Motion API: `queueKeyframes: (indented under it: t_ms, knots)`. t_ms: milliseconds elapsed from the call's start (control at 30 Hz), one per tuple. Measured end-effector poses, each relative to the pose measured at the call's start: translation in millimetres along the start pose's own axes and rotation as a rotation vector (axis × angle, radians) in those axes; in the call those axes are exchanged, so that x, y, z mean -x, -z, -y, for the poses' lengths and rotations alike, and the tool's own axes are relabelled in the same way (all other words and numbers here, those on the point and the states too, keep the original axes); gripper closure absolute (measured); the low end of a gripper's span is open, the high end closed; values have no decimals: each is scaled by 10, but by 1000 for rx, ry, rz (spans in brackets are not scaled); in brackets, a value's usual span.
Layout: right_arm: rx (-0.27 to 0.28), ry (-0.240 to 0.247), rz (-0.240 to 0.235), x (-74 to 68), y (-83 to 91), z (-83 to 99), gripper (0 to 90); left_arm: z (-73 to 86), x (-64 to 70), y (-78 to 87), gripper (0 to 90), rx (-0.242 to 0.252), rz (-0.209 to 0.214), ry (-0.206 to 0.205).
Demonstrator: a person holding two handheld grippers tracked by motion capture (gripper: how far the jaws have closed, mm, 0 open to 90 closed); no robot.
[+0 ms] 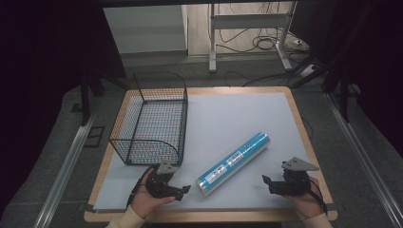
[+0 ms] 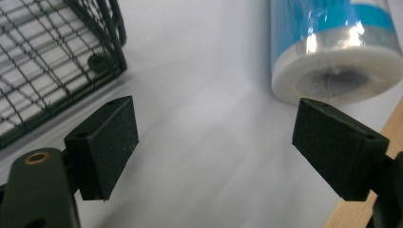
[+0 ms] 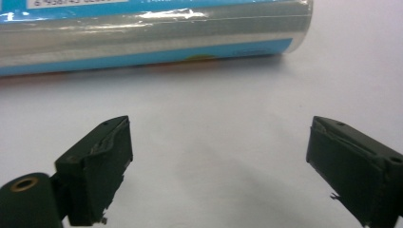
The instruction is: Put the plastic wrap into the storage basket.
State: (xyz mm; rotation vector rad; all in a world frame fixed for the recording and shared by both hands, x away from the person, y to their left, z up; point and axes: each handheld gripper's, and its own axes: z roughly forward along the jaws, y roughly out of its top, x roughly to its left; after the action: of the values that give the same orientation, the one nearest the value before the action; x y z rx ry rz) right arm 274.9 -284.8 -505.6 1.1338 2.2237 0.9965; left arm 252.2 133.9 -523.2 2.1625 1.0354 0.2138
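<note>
a glossy blue-and-white plastic-wrapped cylindrical roll (image 1: 234,164) is laid flat on the grey mat (image 1: 228,118), beside a black wire mesh basket (image 1: 151,118). the left gripper (image 1: 184,189) and right gripper (image 1: 266,180) are held spread, gripping nothing.

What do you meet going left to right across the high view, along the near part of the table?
Left claw → blue roll → right claw. The basket stands farther back, above the left claw, so it is left out of the order.
</note>
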Motion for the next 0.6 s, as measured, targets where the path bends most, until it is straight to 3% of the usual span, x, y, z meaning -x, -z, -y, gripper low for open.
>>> queueKeyframes:
  t_ms: [233, 333, 600]
  knots:
    - [31, -3, -24, -21, 51, 6, 114, -11, 5, -28, 151, -12, 4, 14]
    - [45, -2, -30, -15, 67, -12, 121, -10, 1, -21, 151, -11, 1, 2]
    - [39, -5, -24, -21, 52, -19, 123, -9, 25, 38, 156, -11, -13, -2]
